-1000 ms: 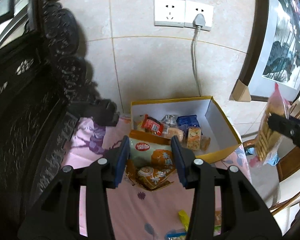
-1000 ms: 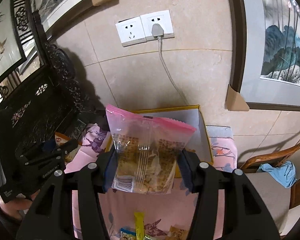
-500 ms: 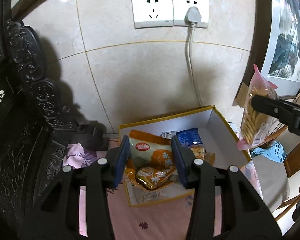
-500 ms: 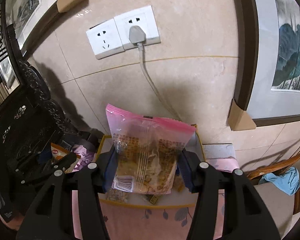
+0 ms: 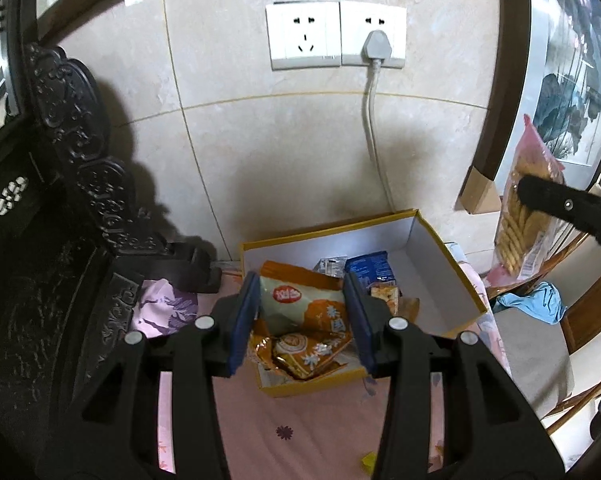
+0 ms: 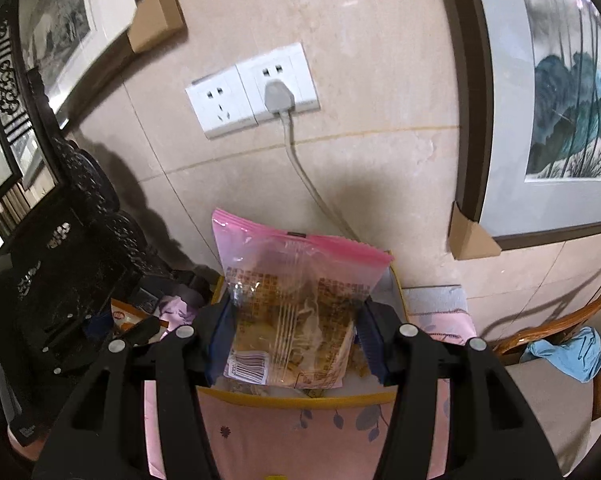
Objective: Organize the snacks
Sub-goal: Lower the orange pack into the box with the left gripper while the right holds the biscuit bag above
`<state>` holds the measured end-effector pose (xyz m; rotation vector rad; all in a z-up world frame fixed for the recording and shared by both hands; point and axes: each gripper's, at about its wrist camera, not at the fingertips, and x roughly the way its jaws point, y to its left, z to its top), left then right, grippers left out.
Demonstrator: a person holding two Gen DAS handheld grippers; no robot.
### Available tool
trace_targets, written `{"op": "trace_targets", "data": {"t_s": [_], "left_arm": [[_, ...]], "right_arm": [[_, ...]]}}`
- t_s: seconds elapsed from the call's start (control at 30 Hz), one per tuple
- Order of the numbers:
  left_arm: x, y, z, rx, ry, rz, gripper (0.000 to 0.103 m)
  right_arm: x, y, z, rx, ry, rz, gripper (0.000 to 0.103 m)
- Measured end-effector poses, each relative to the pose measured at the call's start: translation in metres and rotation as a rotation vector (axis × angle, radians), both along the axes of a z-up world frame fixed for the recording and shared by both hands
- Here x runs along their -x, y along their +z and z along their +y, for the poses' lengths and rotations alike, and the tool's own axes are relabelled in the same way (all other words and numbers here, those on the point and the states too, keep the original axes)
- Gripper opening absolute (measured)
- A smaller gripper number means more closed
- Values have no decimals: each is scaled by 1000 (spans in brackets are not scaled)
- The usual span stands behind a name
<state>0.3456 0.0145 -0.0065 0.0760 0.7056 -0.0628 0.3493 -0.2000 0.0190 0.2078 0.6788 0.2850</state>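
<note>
Pink floral cloth (image 5: 300, 432) against tiled wall; yellow box (image 5: 440, 280) part filled. Left gripper (image 5: 300, 316) pinching orange bag (image 5: 300, 312), right gripper (image 6: 292, 336) pinching pink biscuit bag (image 6: 292, 304). Both unplaced.

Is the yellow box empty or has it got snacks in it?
Not empty. The box already holds a blue packet and other small snacks, with bare white floor on its right side.

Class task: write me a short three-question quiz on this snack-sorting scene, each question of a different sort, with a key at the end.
1. True or false: the left hand-held gripper holds an orange bag.
2. What does the right hand-held gripper hold? A) a cup B) a pink-topped cracker bag C) nothing
3. Fill in: the snacks go into a yellow-edged ____.

Key: 1 true; 2 B; 3 box.
</note>
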Motion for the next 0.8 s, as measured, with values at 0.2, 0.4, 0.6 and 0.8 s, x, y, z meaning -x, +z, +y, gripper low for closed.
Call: {"op": "trace_targets", "data": {"t_s": [0.2, 0.4, 0.6, 0.8], "left_arm": [[14, 14, 2, -9, -3, -16, 41], [19, 17, -1, 2, -37, -17, 32], [12, 2, 3, 19, -24, 26, 30], [8, 0, 4, 16, -26, 23, 30]], "right_arm": [[13, 11, 1, -19, 5, -7, 55], [23, 14, 3, -12, -3, -15, 55], [28, 9, 3, -17, -2, -14, 55], [21, 11, 4, -3, -9, -22, 55]]}}
